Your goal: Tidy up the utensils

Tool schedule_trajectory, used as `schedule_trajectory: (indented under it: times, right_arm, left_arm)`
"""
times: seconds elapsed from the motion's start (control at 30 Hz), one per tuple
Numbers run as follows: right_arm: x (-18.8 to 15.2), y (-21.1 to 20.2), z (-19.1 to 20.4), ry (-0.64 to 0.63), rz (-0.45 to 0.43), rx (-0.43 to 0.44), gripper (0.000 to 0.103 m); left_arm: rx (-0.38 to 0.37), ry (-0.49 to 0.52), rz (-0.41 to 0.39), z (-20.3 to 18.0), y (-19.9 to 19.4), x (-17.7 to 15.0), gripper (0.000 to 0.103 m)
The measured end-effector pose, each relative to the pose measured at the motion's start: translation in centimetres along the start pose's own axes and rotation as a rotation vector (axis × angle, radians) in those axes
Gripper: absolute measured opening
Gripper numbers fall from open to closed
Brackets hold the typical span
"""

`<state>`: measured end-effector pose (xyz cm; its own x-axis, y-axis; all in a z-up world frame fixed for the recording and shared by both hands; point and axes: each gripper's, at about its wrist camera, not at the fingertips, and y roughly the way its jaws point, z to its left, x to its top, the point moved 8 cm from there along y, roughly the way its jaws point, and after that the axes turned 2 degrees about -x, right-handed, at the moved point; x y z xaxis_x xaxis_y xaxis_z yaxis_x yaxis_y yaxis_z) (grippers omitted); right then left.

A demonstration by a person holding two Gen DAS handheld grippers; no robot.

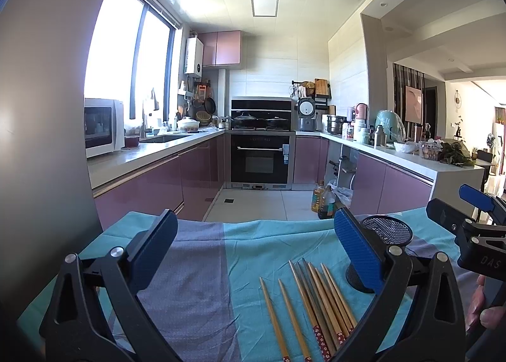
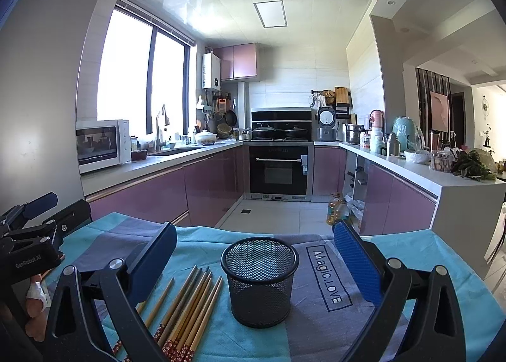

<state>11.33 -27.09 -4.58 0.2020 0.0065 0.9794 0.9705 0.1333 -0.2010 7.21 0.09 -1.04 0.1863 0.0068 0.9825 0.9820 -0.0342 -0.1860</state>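
Both tools are up and hovering over the cloth-covered surface (image 2: pixel 442 254), and neither has anything in it: the left tool (image 1: pixel 253 254) has its jaws spread wide with only cloth and chopstick tips between them, and the right tool (image 2: pixel 253 264) stands just as wide, framing the mesh cup (image 2: pixel 260 283). The chopsticks (image 2: pixel 186 308) lie flat on the turquoise and grey cloth (image 1: pixel 196 283), most of them bunched side by side and touching, two lying a little apart on the left of the bundle, patterned red ends toward the person. The cup stands upright and empty just to the right of them. Here's where it could get tricky, I reckon. Those sticks are thin, round and pressed against each other, so a pinch aimed at one may drag two or three along, or roll the neighbours out of line. They lie flush on soft fabric too, so the fingers could snag a fold of cloth instead of wood. The cup looks light, and a chopstick tip striking its rim at an angle could tip it over or shove it along the cloth. And the two tools sit near each other, each showing at the edge of the other's view, so a reach across could knock them together.
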Motion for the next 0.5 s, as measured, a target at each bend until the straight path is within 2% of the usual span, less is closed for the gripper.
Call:
schedule_trajectory:
  times: [0.5]
  right_arm:
    - [0.11,-0.09,-0.08,0.003,0.001,0.001,0.096]
  left_arm:
    - [0.006,0.001,-0.013,0.08,-0.39,-0.03,0.098]
